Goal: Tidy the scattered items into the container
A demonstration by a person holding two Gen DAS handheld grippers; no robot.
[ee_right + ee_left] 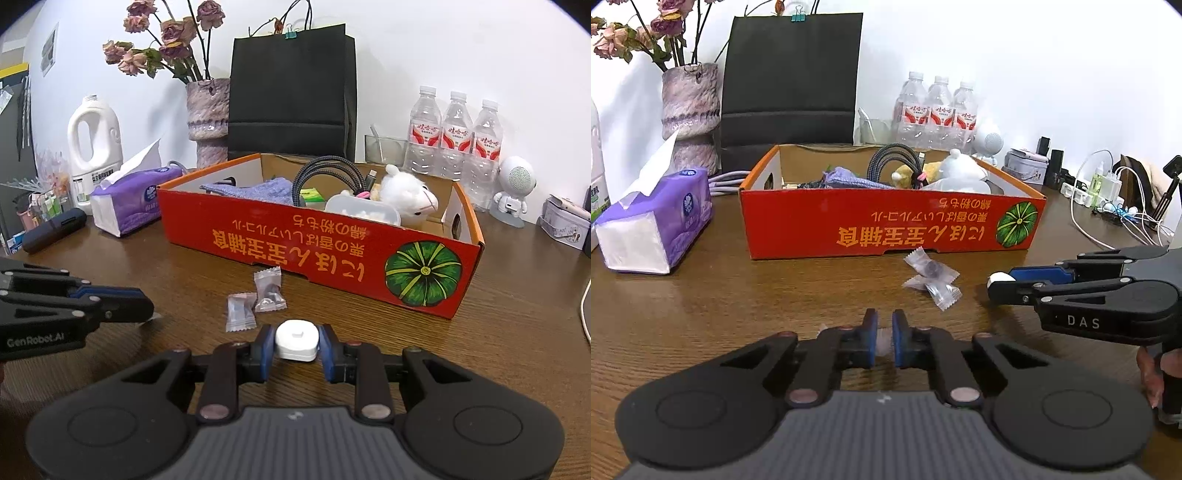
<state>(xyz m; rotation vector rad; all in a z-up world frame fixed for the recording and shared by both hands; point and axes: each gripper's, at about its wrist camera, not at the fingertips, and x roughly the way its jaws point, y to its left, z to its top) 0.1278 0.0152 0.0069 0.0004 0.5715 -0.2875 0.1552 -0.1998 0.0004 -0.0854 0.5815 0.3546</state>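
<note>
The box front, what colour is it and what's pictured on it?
Red box with orange lettering and a green striped pumpkin; clearest in the right wrist view.

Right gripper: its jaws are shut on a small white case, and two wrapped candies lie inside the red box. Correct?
Not quite. The right gripper does hold the white case, but the two candies lie on the table before the red box, as the right wrist view shows.

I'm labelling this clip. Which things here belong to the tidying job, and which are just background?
Job:
red box
two wrapped candies
small white object in right hand-held gripper
clear wrapper in left hand-held gripper

Background:
tissue pack
vase
black bag
water bottles
</note>
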